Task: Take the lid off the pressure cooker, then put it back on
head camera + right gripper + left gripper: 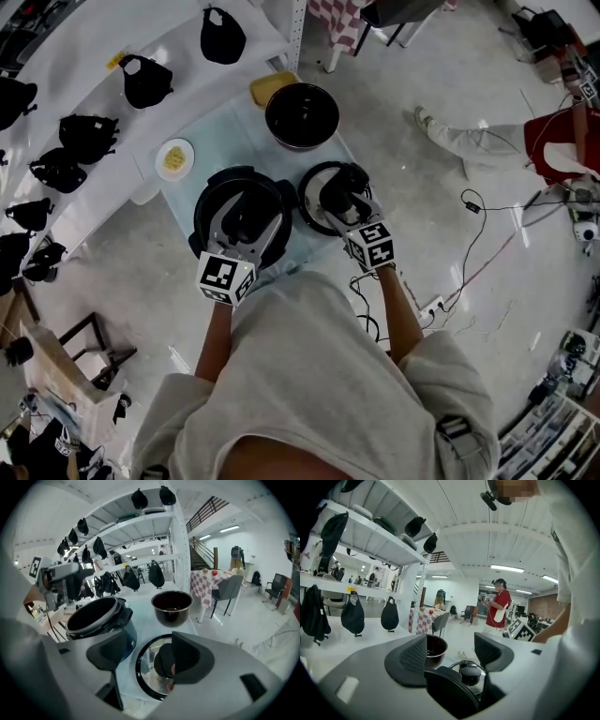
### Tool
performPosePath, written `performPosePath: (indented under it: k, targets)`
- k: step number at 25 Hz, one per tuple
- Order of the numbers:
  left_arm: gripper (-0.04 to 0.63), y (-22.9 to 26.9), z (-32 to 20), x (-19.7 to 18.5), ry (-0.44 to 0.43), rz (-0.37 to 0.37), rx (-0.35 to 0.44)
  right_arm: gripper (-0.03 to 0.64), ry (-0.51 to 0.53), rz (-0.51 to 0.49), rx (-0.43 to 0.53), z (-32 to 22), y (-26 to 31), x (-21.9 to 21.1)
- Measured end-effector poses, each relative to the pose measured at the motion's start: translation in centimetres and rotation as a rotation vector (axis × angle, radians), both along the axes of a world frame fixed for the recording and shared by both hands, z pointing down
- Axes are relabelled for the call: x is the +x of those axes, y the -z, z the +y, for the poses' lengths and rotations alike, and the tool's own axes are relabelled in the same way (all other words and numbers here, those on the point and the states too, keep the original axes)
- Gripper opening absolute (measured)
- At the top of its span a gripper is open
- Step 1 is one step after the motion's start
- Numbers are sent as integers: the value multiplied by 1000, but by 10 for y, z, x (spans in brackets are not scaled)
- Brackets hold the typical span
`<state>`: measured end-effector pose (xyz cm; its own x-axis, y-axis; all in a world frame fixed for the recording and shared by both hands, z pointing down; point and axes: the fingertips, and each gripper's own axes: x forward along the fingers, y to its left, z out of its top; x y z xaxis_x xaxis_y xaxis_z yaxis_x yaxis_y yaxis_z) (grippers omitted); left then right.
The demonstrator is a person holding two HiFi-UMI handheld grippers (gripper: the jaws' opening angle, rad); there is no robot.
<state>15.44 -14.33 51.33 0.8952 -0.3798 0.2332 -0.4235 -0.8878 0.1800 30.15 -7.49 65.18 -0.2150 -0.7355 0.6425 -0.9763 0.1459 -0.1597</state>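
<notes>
Lid (146, 670) lay flat on the counter (140, 604), just right of the open cooker (96, 618). Right hand-held gripper (150, 651) was nearer, jaws wide, knob (163, 660) against its right jaw, ungripped. Left hand-held gripper (450, 653), also wide, hovered over the cooker.

The pressure cooker (203, 208) stands upright and open on a pale blue cloth (187, 192), a round pot with a wide black rim, a dark hollow inside and a dark blue body (127, 638). Its lid (310, 199) is off and lies flat on the same cloth just to the cooker's right: 1 round disc of clear, reflective glass in a black ring, with 1 black knob (163, 661) at its middle, facing up.
</notes>
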Motion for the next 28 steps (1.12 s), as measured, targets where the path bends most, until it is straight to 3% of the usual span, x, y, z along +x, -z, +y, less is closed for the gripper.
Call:
performPosePath:
  k: [11,20,28]
  targets:
    - [296,-1,0,-10,28,-18,10,296,111,52,-359,-12,-105,23]
    - [296,-1,-3,-27,73,-41,14,298,207,225,-636,-8,-149,41]
    - [296,-1,-9,-41,116,-45,13,284,255,234,-651,-17,-164,33]
